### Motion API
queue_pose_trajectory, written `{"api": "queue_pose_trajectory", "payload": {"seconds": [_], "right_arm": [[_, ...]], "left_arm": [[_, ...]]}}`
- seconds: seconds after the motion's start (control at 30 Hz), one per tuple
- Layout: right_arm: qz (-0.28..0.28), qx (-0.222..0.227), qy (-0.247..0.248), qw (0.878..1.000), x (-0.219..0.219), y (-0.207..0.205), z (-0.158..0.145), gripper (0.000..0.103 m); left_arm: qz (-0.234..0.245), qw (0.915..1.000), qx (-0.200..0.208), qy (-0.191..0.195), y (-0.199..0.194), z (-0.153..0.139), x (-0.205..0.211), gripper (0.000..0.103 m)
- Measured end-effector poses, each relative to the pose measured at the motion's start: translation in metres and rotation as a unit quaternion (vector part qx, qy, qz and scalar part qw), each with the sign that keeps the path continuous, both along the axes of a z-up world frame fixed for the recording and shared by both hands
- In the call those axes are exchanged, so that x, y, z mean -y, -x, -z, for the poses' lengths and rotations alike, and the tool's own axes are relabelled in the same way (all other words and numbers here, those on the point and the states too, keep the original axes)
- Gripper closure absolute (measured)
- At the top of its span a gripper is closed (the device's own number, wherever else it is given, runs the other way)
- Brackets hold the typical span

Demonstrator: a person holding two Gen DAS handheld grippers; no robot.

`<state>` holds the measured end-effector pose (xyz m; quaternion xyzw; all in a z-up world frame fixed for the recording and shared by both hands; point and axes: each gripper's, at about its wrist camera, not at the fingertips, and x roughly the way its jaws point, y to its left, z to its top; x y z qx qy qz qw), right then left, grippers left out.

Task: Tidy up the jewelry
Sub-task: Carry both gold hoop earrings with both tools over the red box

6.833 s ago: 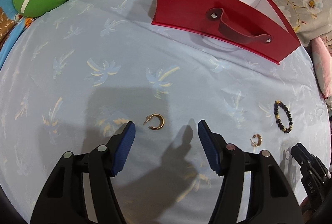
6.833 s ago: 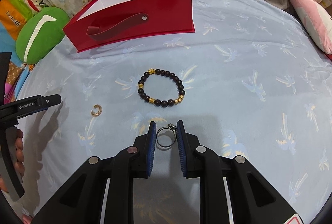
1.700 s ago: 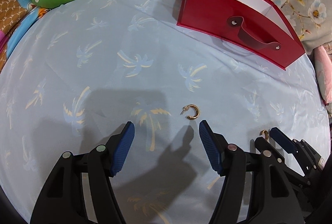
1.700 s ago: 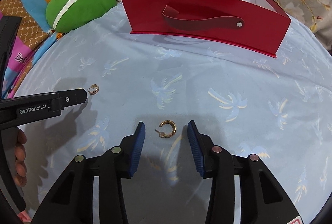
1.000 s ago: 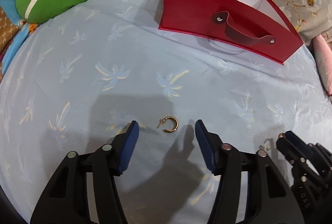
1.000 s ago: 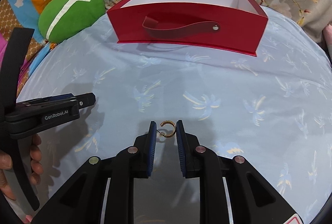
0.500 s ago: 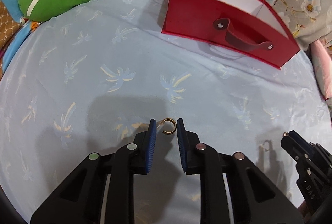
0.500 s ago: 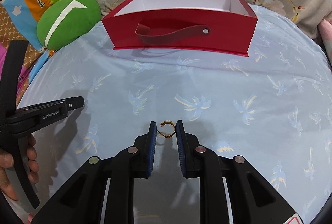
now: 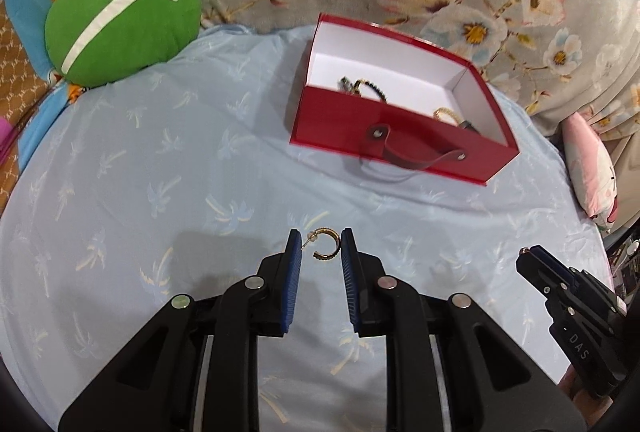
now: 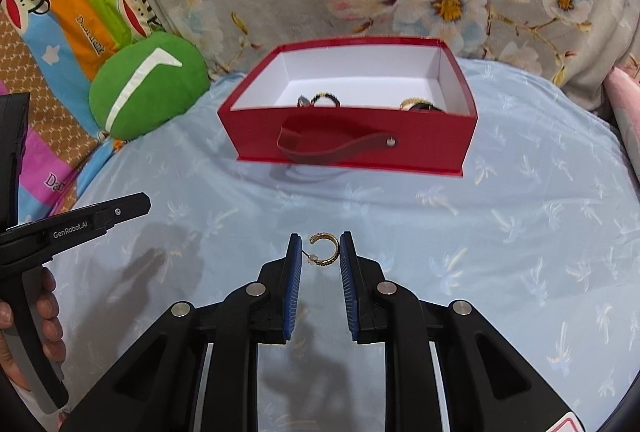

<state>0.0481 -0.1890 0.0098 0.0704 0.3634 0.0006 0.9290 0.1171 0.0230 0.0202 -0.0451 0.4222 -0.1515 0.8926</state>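
Left gripper (image 9: 320,246) clamped on gold hoop earring (image 9: 326,244), lifted clear of blue sheet (image 9: 160,172). Right gripper (image 10: 319,250) pinches matching earring (image 10: 325,250). Bracelets (image 10: 326,98) already inside red box (image 10: 352,148). Left to do: carry both earrings over, drop in.

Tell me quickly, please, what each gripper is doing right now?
Left gripper: shut on a gold hoop earring.
Right gripper: shut on another gold hoop earring.
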Motion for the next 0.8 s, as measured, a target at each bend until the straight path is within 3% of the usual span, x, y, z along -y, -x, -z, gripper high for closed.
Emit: {"api": "queue_pose_trajectory", "payload": {"seconds": [0.3,0.8], "right_arm": [[0.008,0.044,0.007,0.999,0.012,-0.009,-0.031,0.085],[0.026,0.109,0.017,0.994,0.045,-0.05,-0.076,0.085]], "left_arm": [[0.003,0.9991,0.042,0.006,-0.005,-0.035,0.006,0.084],[0.013,0.9945,0.103,0.007,-0.049,-0.077,0.036,0.084]]}}
